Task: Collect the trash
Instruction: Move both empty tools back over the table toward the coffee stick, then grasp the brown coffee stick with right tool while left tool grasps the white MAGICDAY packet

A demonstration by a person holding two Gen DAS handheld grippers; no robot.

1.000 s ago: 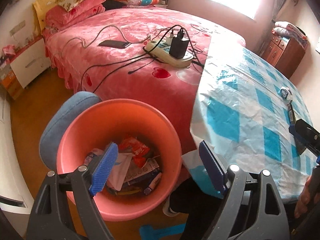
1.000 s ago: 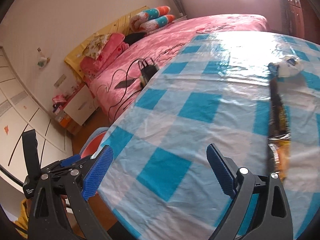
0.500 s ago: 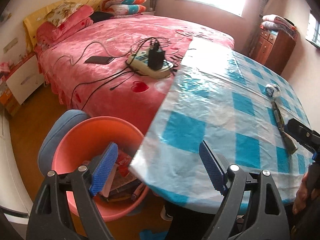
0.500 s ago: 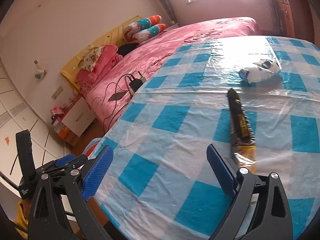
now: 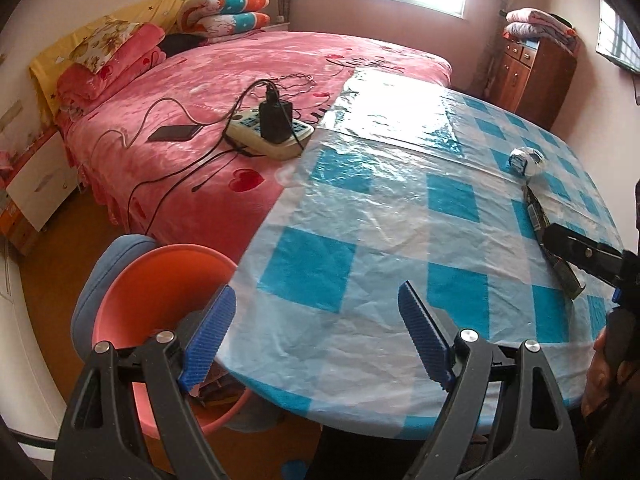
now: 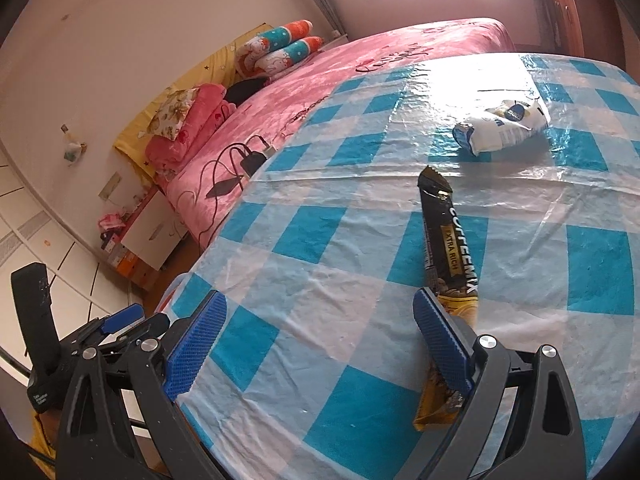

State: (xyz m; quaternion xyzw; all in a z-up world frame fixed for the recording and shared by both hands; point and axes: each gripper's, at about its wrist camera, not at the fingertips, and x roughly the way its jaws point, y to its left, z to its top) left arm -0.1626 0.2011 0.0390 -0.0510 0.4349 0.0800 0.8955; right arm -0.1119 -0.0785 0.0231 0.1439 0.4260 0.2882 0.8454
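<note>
A long black coffee-mix sachet [image 6: 446, 248] lies flat on the blue-checked tablecloth [image 6: 312, 240]; its near end runs under the right finger [image 6: 438, 340] of my right gripper [image 6: 316, 340], which stands open with nothing between its pads. Beyond the sachet rests a crumpled white and blue wrapper [image 6: 504, 124]. In the left wrist view both lie far right: sachet [image 5: 538, 212], wrapper [image 5: 526, 160]. My left gripper [image 5: 316, 336] hangs open and empty above the table's near edge. Left of it, the pink trash bin [image 5: 148, 280] on the floor holds wrappers, mostly hidden by the left finger.
A pink bed [image 5: 240, 80] runs along the table's far side, carrying a power strip with charger [image 5: 272, 128], cables and a phone [image 5: 174, 133]. A blue stool [image 5: 104, 268] stands behind the bin. A wooden cabinet [image 5: 536, 76] is at the back right.
My left gripper has swung right from over the bin to above the table edge. My right gripper has slid towards the sachet, whose near end now sits by its right finger.
</note>
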